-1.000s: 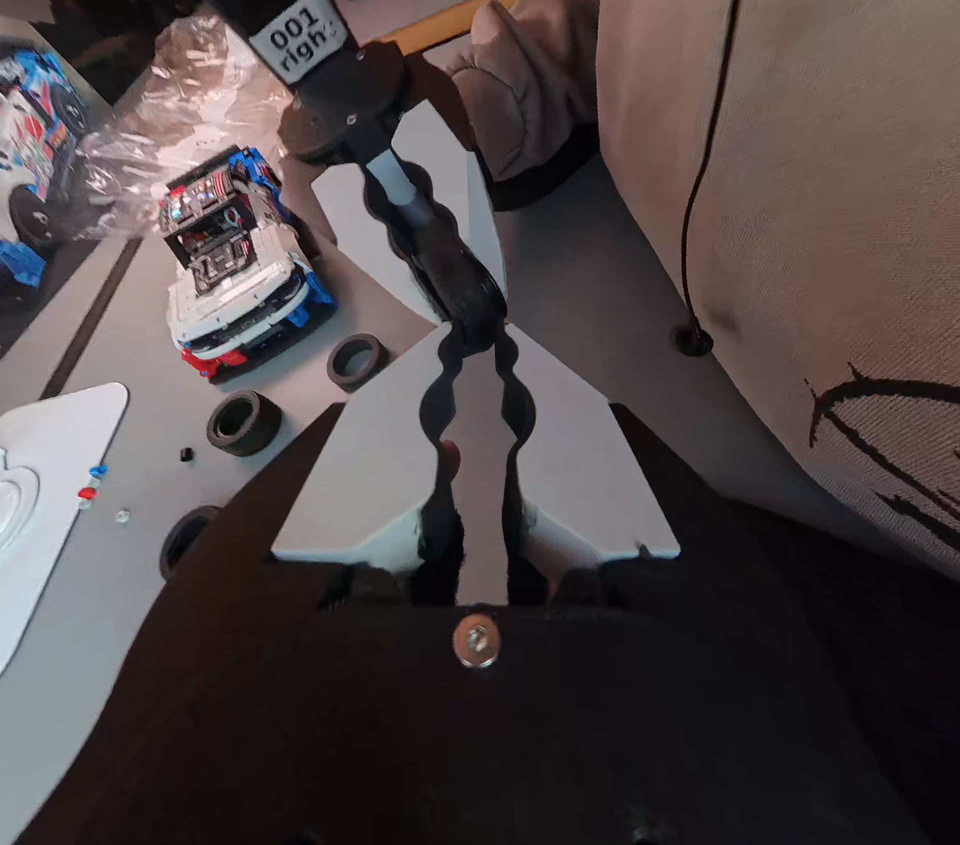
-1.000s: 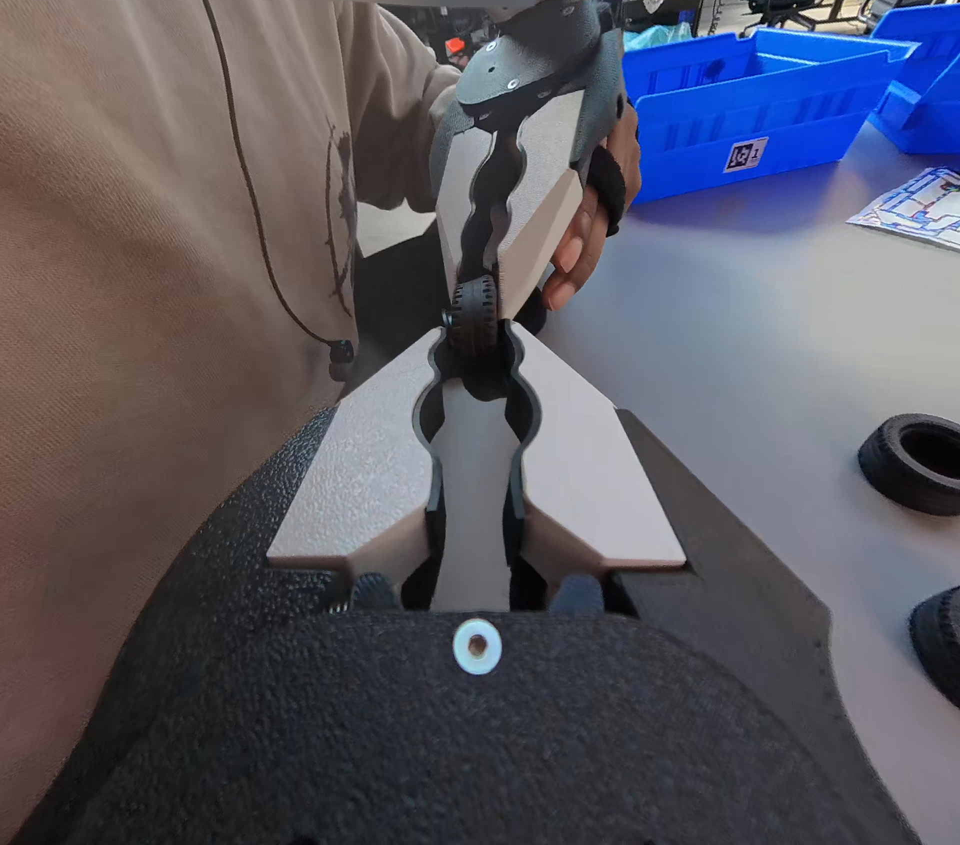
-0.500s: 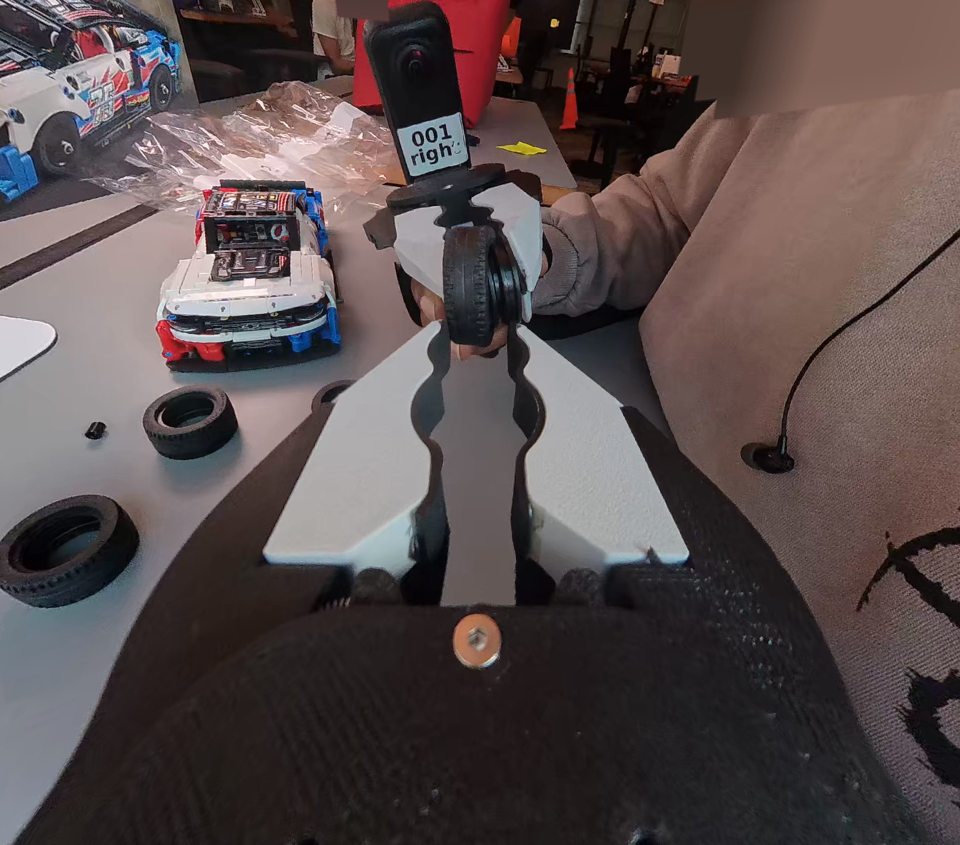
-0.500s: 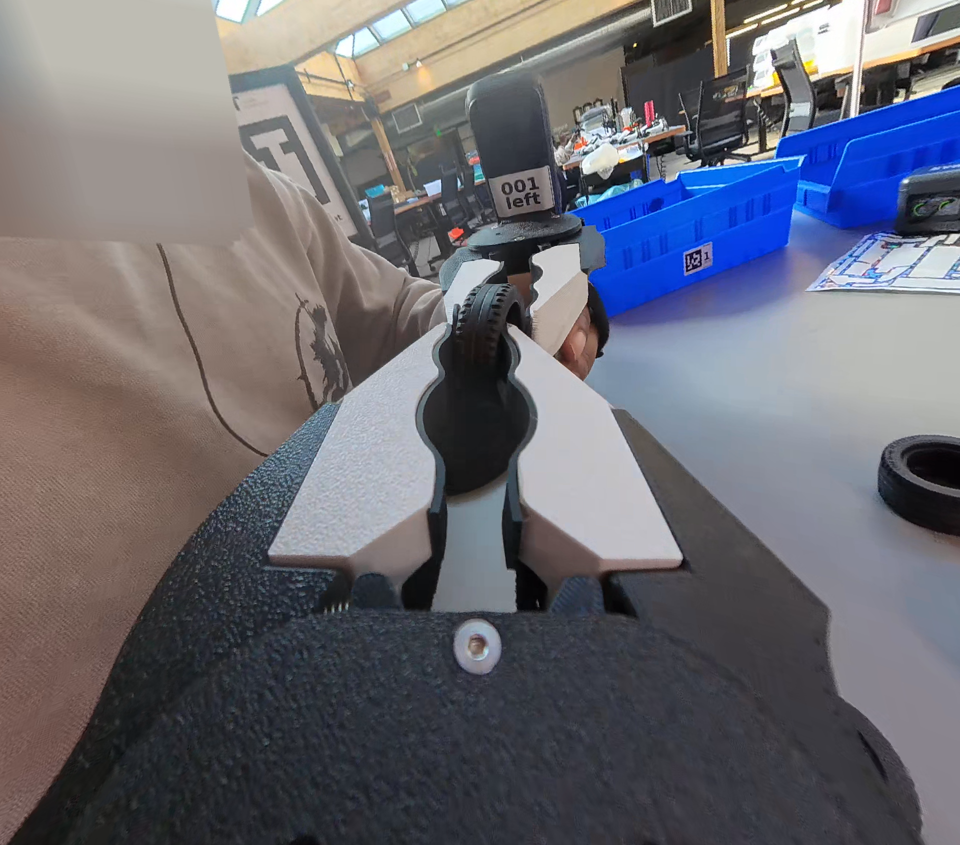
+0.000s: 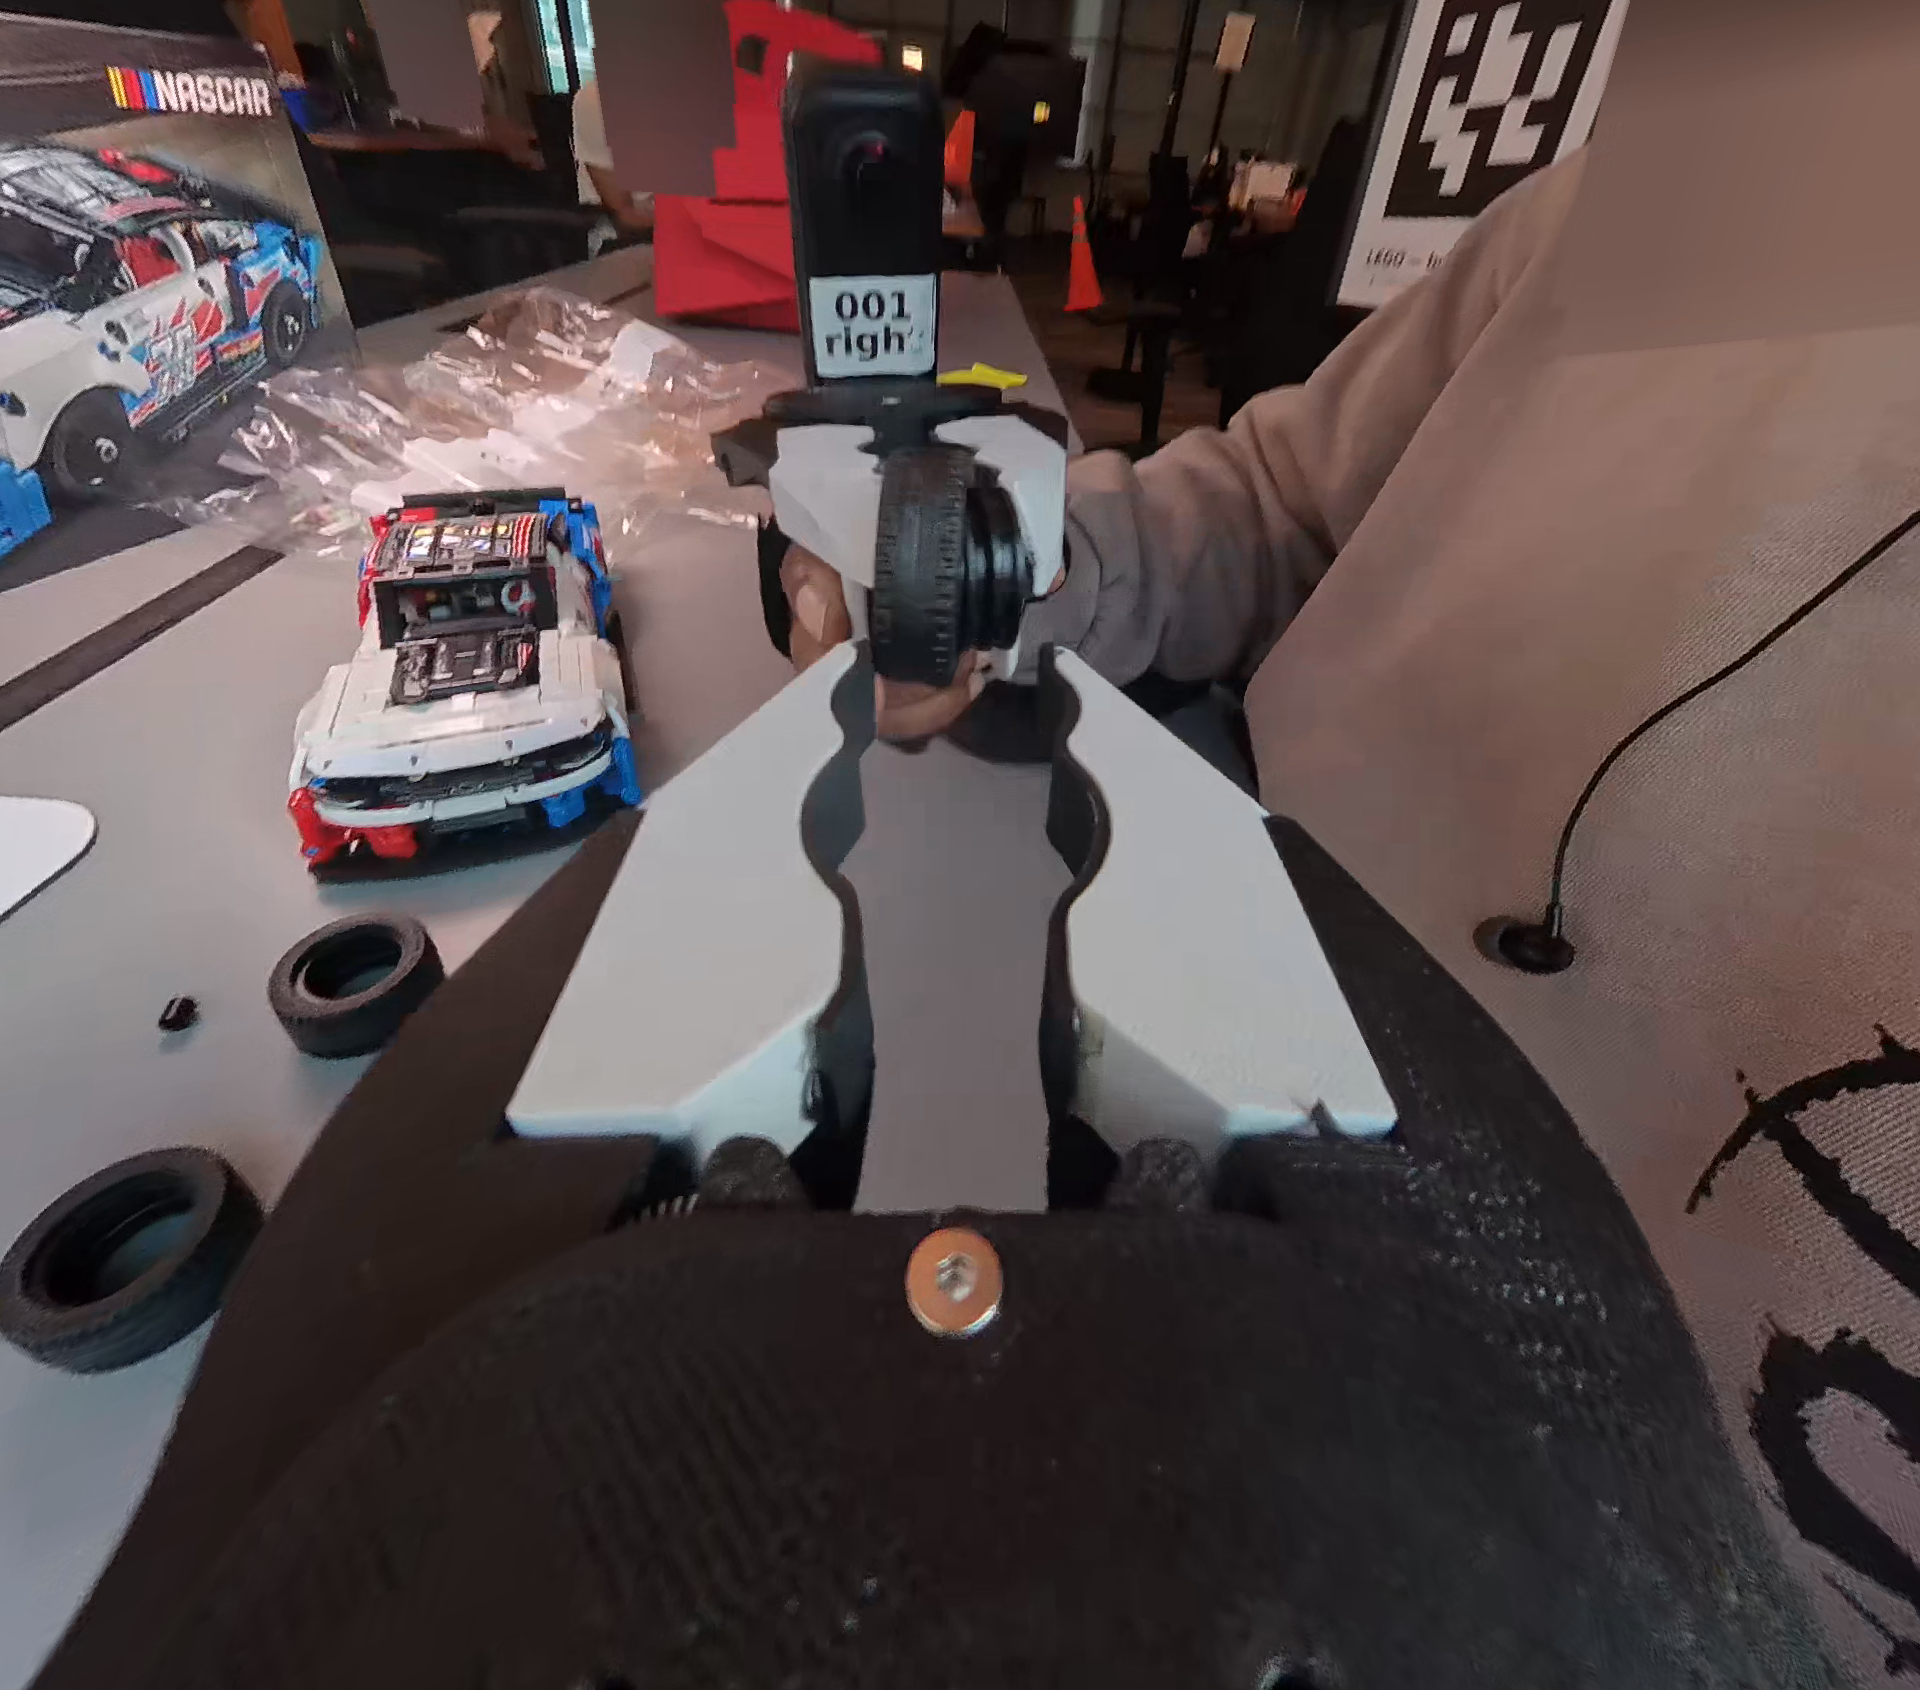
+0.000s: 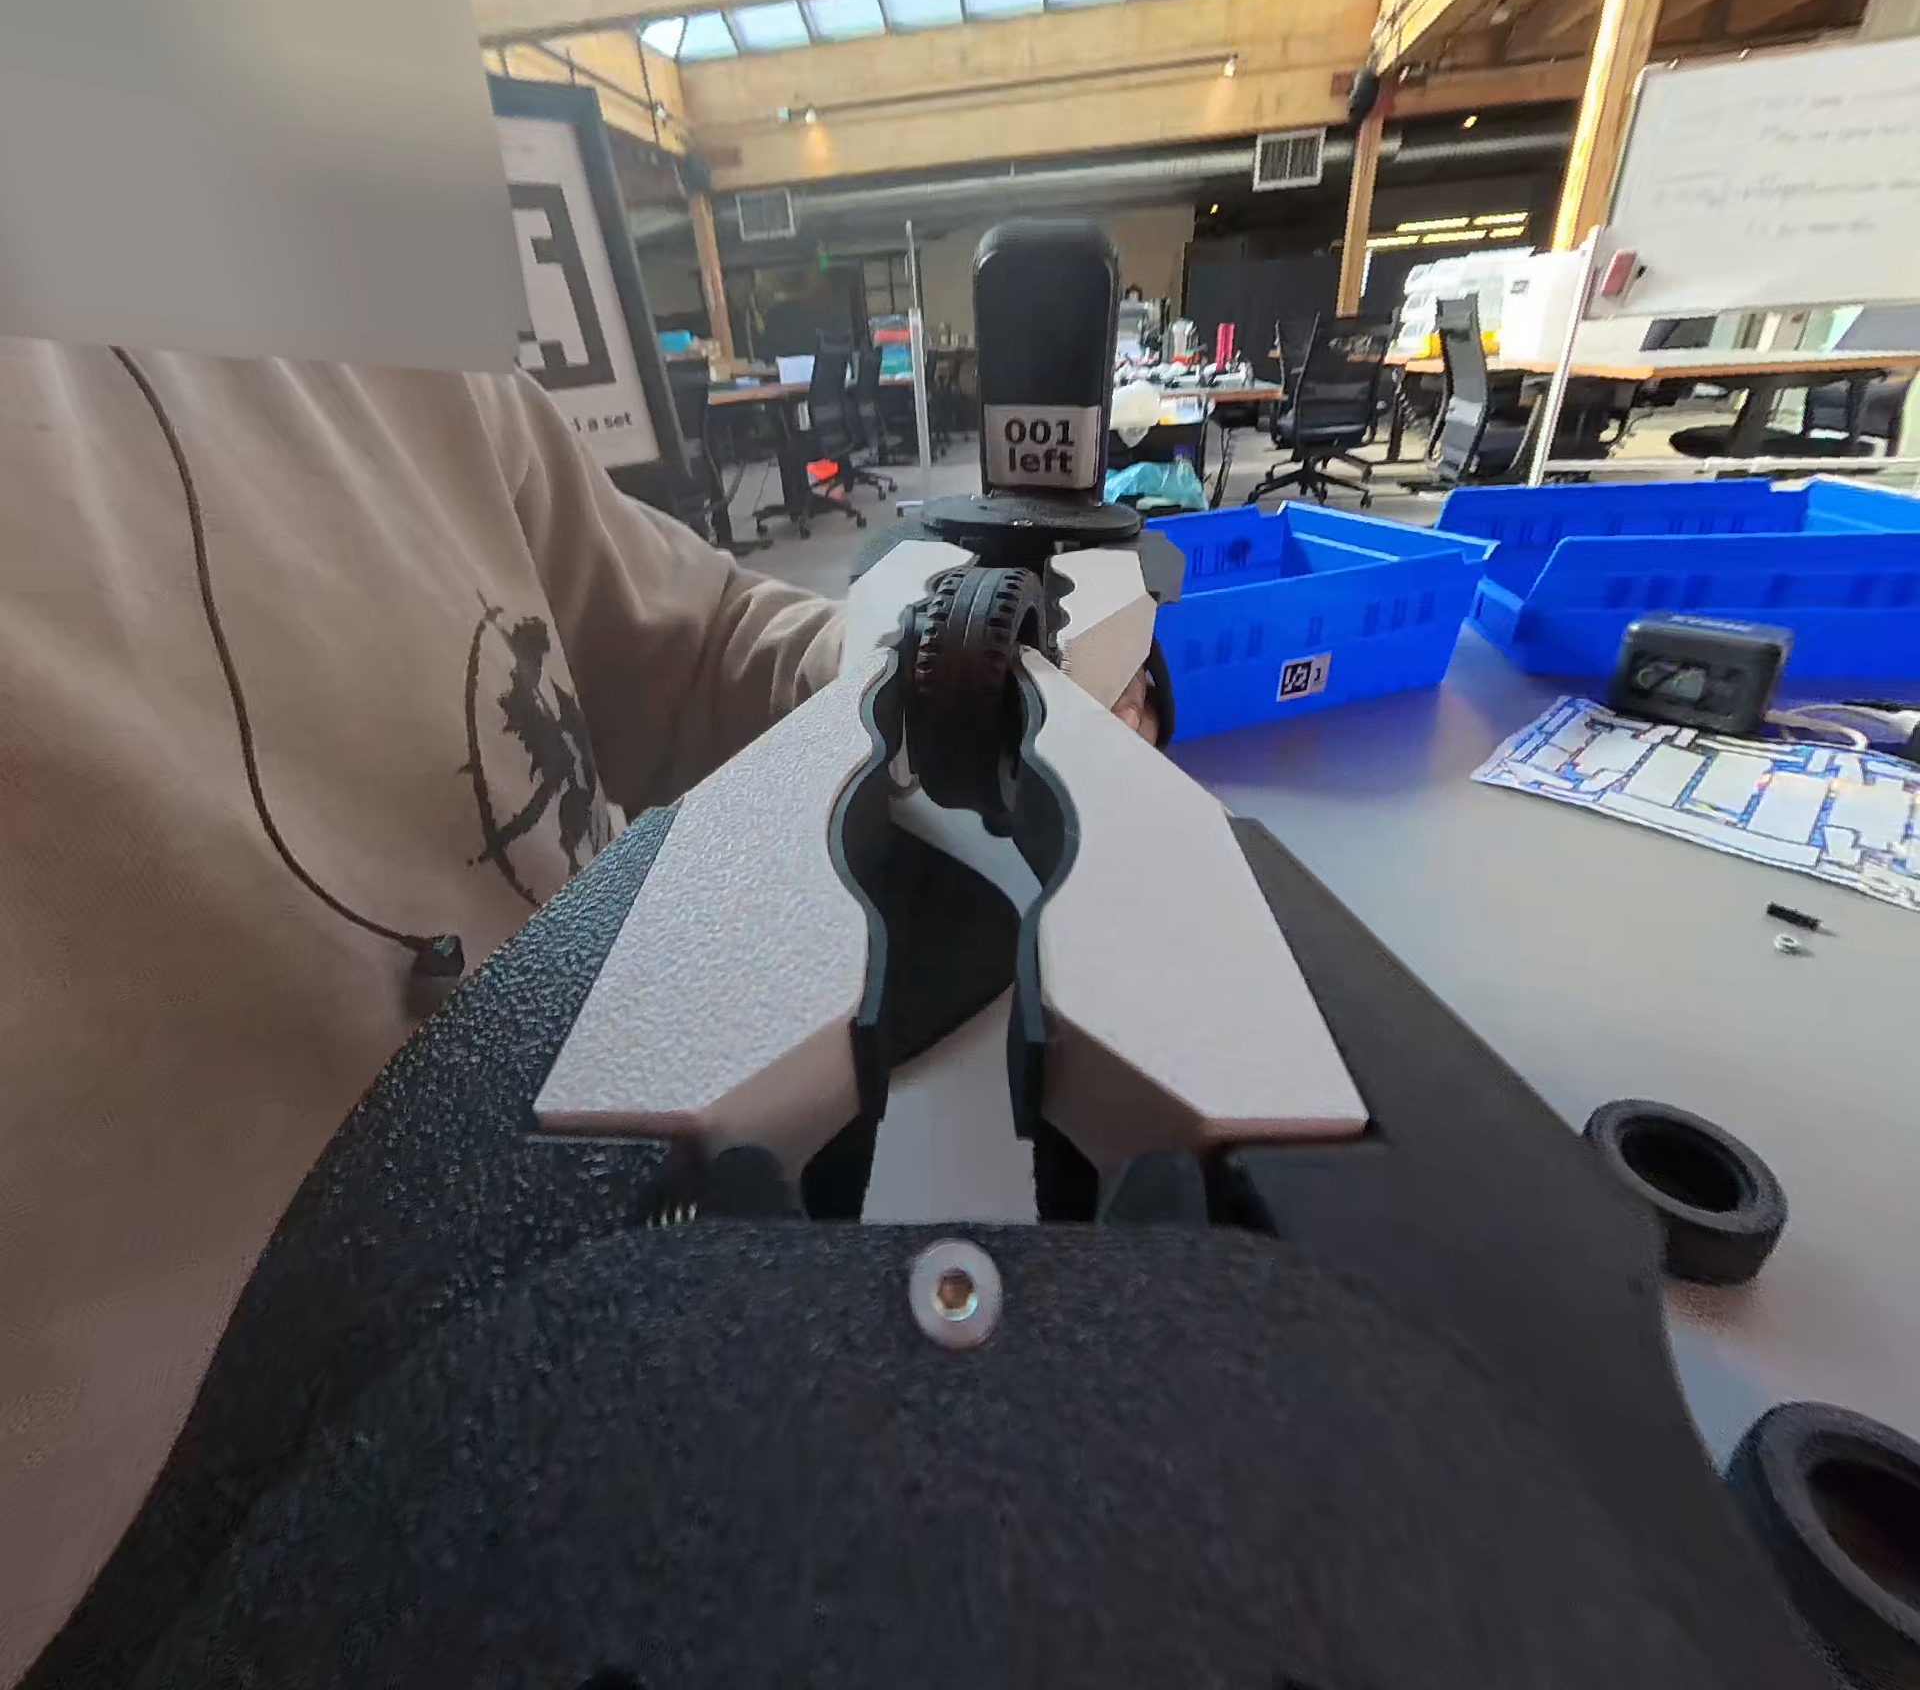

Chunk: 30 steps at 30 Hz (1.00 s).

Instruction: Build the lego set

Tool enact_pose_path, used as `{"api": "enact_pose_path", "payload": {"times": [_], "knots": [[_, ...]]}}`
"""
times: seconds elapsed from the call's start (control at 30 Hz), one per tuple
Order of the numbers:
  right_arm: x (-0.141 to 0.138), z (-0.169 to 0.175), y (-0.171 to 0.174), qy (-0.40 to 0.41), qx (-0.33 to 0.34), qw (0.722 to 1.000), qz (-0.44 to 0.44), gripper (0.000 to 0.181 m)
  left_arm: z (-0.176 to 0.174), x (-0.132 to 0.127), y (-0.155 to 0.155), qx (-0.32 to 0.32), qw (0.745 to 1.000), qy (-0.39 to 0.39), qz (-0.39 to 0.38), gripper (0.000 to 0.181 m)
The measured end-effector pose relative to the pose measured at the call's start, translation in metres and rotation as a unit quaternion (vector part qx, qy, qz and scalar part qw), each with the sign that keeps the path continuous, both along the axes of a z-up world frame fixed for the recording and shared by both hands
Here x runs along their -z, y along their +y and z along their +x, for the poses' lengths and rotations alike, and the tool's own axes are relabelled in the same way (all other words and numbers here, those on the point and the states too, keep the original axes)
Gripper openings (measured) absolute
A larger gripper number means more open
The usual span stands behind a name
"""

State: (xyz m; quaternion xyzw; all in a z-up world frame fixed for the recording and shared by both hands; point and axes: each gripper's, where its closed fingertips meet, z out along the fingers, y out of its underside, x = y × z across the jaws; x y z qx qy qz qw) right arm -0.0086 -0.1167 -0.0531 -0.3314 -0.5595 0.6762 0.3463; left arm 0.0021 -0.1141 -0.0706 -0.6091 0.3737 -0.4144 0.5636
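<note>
Black wheel [image 5: 940, 565] seen clamped in right gripper [image 5: 925, 539] fingers, held above bench [image 5: 156, 892], just beyond left gripper [image 5: 956, 674], fingers parted, nothing between. Lego car [image 5: 468, 684] parked left, loose tyres [image 5: 353, 980] nearer.

Right wrist view: wheel [image 6: 971, 684] gripped at fingertips; blue bins [image 6: 1320, 601] far right.

Tyre [image 5: 920, 565] looked matt ribbed rubber; right gripper [image 6: 961, 684] fingers grainy pale plastic; table [image 6: 1455, 861] smooth grey; bin [image 6: 1299, 601] glossy blue plastic; wrapper [image 5: 499, 404] crinkled clear film.
</note>
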Motion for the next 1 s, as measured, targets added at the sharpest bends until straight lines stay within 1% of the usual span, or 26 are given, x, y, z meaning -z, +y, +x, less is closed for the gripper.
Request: {"api": "enact_pose_path", "payload": {"times": [0.03, 0.07, 0.1, 0.13, 0.23, 0.27, 0.33, 0.4, 0.47, 0.53, 0.57, 0.63, 0.73, 0.8, 0.87, 0.93, 1.0], "knots": [[-0.003, 0.0, 0.003, 0.012, 0.007, 1.0, -0.009, 0.015, 0.001, -0.006, 0.0, -0.001, 1.0, -0.023, -0.002, 0.039], [-0.007, 0.001, 0.006, 0.024, 0.011, 0.999, -0.022, 0.015, 0.002, -0.009, 0.003, -0.009, 0.999, -0.04, -0.002, 0.042], [-0.009, 0.001, 0.007, 0.031, 0.009, 0.999, -0.037, 0.015, 0.001, -0.012, 0.008, -0.026, 0.998, -0.049, 0.003, 0.038], [-0.009, 0.001, 0.007, 0.032, 0.005, 0.998, -0.048, 0.015, 0.001, -0.014, 0.013, -0.041, 0.998, -0.056, 0.012, 0.028], [-0.01, 0.004, 0.007, 0.038, -0.01, 0.996, -0.075, 0.015, 0.003, -0.019, 0.015, -0.024, 0.997, -0.068, 0.009, 0.026], [-0.008, 0.004, 0.007, 0.032, -0.011, 0.997, -0.075, 0.014, 0.003, -0.018, 0.015, -0.017, 0.998, -0.061, 0.005, 0.026], [0.002, 0.002, 0.01, 0.001, 0.0, 0.999, -0.043, 0.015, 0.001, -0.008, 0.018, -0.009, 1.0, -0.025, -0.009, 0.026], [0.015, 0.003, 0.013, -0.038, 0.006, 0.999, 0.029, 0.017, 0.0, 0.004, 0.018, 0.004, 1.0, 0.025, -0.015, 0.026], [0.025, 0.003, 0.019, -0.083, 0.017, 0.991, 0.108, 0.025, -0.001, 0.019, 0.019, 0.021, 0.995, 0.091, -0.033, 0.026], [0.034, 0.003, 0.019, -0.128, 0.006, 0.98, 0.153, 0.029, 0.0, 0.032, 0.02, 0.034, 0.988, 0.146, -0.042, 0.026], [0.044, 0.002, 0.02, -0.161, 0.0, 0.971, 0.175, 0.029, 0.001, 0.038, 0.022, 0.039, 0.984, 0.168, -0.048, 0.026], [0.056, 0.0, 0.026, -0.198, 0.005, 0.958, 0.207, 0.027, 0.0, 0.05, 0.027, 0.04, 0.974, 0.214, -0.057, 0.026], [0.07, -0.003, 0.032, -0.231, 0.008, 0.955, 0.185, 0.025, -0.003, 0.063, 0.032, 0.039, 0.968, 0.232, -0.089, 0.026], [0.074, -0.004, 0.036, -0.215, 0.018, 0.964, 0.157, 0.024, -0.005, 0.067, 0.036, 0.03, 0.972, 0.211, -0.103, 0.026], [0.073, -0.005, 0.039, -0.187, 0.023, 0.978, 0.094, 0.022, -0.006, 0.064, 0.039, 0.028, 0.982, 0.148, -0.111, 0.026], [0.072, -0.006, 0.042, -0.149, 0.033, 0.987, 0.055, 0.022, -0.006, 0.062, 0.042, 0.025, 0.988, 0.086, -0.123, 0.026], [0.067, -0.006, 0.038, -0.113, 0.023, 0.993, 0.019, 0.021, -0.005, 0.06, 0.042, 0.03, 0.991, 0.033, -0.127, 0.036]]}}
